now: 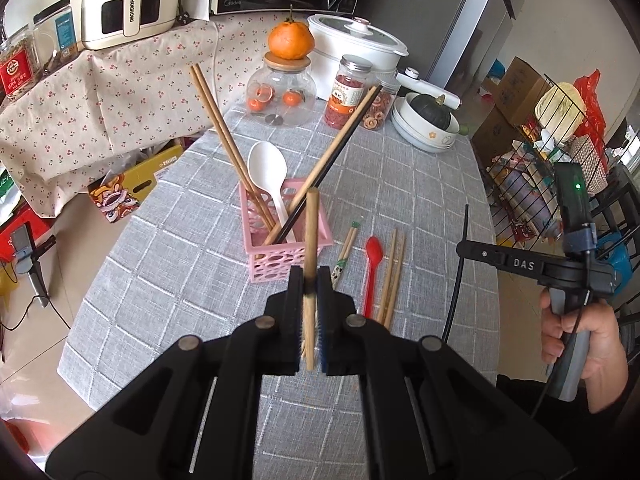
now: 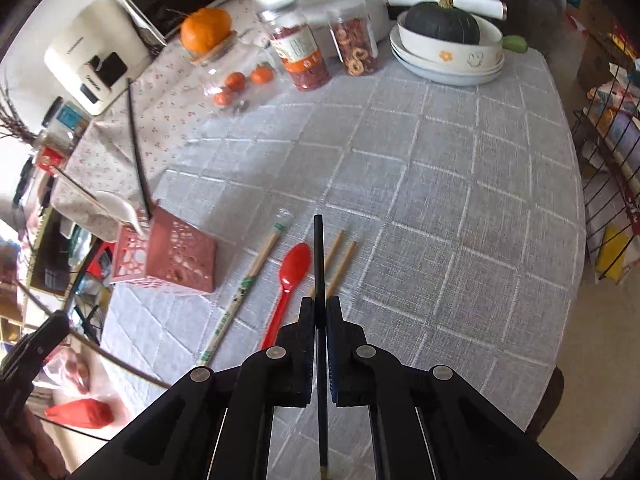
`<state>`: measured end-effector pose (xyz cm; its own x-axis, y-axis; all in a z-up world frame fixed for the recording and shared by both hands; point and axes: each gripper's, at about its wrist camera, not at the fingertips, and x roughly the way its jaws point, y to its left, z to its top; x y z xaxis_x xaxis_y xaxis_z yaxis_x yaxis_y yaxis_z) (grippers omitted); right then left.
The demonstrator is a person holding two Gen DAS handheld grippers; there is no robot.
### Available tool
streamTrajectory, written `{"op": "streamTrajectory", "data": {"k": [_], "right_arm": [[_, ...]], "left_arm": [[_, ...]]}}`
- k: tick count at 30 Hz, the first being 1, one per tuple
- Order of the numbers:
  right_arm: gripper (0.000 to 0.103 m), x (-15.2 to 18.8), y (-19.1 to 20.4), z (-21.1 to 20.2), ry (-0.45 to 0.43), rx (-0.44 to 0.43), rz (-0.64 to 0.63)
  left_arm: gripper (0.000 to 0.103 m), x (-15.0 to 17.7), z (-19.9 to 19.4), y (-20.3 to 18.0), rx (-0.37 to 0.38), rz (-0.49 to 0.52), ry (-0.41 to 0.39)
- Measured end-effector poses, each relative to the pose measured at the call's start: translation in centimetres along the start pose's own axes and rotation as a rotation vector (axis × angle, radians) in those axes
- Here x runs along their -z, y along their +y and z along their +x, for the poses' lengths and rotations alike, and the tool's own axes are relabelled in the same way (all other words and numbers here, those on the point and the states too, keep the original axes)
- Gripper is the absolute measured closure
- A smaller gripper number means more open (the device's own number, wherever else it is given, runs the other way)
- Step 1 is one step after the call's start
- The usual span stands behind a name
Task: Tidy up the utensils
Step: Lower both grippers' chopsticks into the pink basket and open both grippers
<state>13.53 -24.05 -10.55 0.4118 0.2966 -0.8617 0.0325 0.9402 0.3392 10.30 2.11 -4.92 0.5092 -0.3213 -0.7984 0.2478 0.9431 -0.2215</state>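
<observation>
Clamped in my left tongs (image 1: 309, 280) I see a wooden chopstick (image 1: 310, 240), upright, its top just in front of the pink basket (image 1: 280, 256). That basket stands on the worktop (image 1: 420, 200) with a white spoon (image 1: 270, 176), two brown chopsticks (image 1: 224, 136) and a dark-and-wood pair leaning out of it. My right tongs (image 2: 319, 308) are squeezed on a black chopstick (image 2: 318, 256), which runs straight ahead between the fingers. Under it on the grey checked cloth lie a red spoon (image 2: 290, 276), two bare wooden chopsticks (image 2: 340, 264) and a wrapped pair (image 2: 244, 292), all just right of the basket. Behind them stand jars and an orange (image 1: 291, 39).
</observation>
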Motion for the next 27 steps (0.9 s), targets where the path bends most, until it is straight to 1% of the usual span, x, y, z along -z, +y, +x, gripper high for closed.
{"op": "streamTrajectory", "data": {"k": [1,6,11,14,16,18,20,24,27], "right_arm": [[0.098,-0.2,0.6,-0.6,-0.021,-0.012,-0.013],[0.098,0.8,1.9,-4.3,-0.119,-0.047,-0.062],[0.098,1.5,2.7,-8.3,-0.227,-0.061,-0.098],[0.098,1.5,3.3,-10.3,-0.299,-0.061,-0.115],[0.098,1.3,3.7,-11.3,-0.339,-0.065,-0.127],[0.098,1.2,4.0,-12.3,-0.373,-0.074,-0.134],[0.098,1.0,4.3,-13.0,-0.392,-0.089,-0.135],[0.098,0.7,4.8,-13.3,-0.41,-0.113,-0.133],[0.098,0.5,5.2,-13.1,-0.409,-0.123,-0.133]], "left_arm": [[0.096,0.0,-0.3,0.0,-0.001,-0.004,-0.013],[0.096,-0.3,-2.2,-0.1,-0.003,-0.015,-0.086],[0.096,-0.7,-3.9,-0.9,-0.008,0.011,-0.154],[0.096,-1.0,-5.2,-1.2,-0.019,0.03,-0.216],[0.096,-1.2,-6.2,-1.4,-0.031,0.04,-0.269],[0.096,-1.5,-7.1,-1.4,-0.028,0.041,-0.325],[0.096,-1.7,-7.8,-1.4,-0.025,0.037,-0.375],[0.096,-1.9,-8.6,-1.8,-0.066,0.051,-0.46],[0.096,-2.3,-8.0,-2.2,-0.108,0.085,-0.466]]}}
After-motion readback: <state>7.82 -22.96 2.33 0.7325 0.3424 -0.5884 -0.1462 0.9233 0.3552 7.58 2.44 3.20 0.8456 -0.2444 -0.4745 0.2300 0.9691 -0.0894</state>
